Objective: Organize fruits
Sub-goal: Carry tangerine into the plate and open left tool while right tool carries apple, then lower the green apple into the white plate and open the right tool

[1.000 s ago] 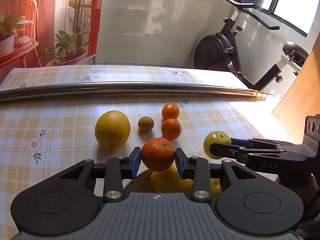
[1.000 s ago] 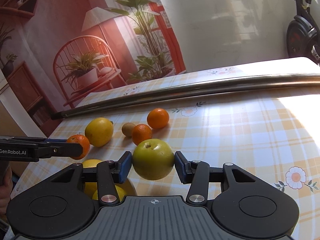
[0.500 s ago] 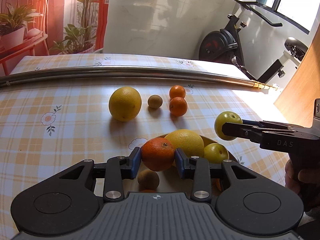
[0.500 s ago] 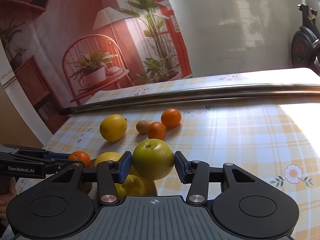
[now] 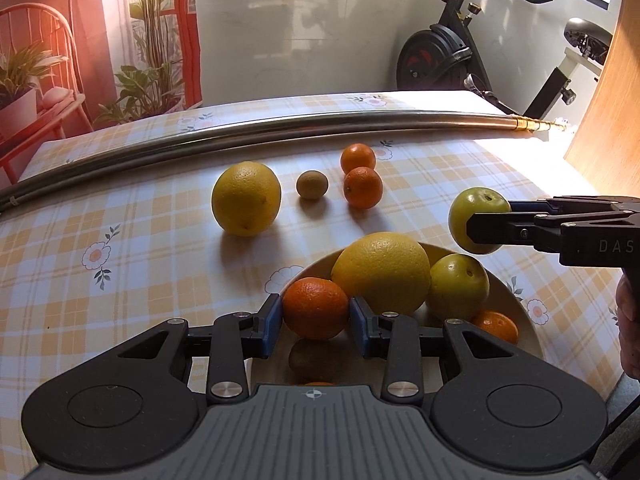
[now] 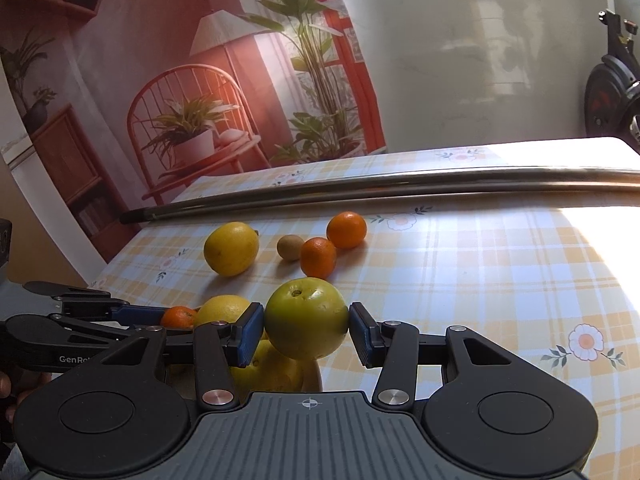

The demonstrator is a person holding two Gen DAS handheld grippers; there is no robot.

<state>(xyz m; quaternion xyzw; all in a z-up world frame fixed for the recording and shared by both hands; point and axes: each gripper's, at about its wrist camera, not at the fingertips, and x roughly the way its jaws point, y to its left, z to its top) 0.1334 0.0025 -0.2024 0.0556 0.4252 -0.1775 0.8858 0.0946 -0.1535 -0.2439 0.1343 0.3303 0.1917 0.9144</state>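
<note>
Left wrist: bowl (image 5: pixel 532 332) w/ grapefruit (image 5: pixel 380 272), apple (image 5: pixel 458 286)

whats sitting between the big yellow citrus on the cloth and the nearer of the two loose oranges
A small brown kiwi lies between the yellow citrus and that orange, touching neither. The left wrist view shows it best.

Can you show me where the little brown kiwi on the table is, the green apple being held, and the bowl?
kiwi (image 5: pixel 312 185), left wrist view, middle of its skin.
green apple (image 6: pixel 305 323), right wrist view, front face between the pads.
bowl (image 5: pixel 530 332), left wrist view, bare right rim.
</note>
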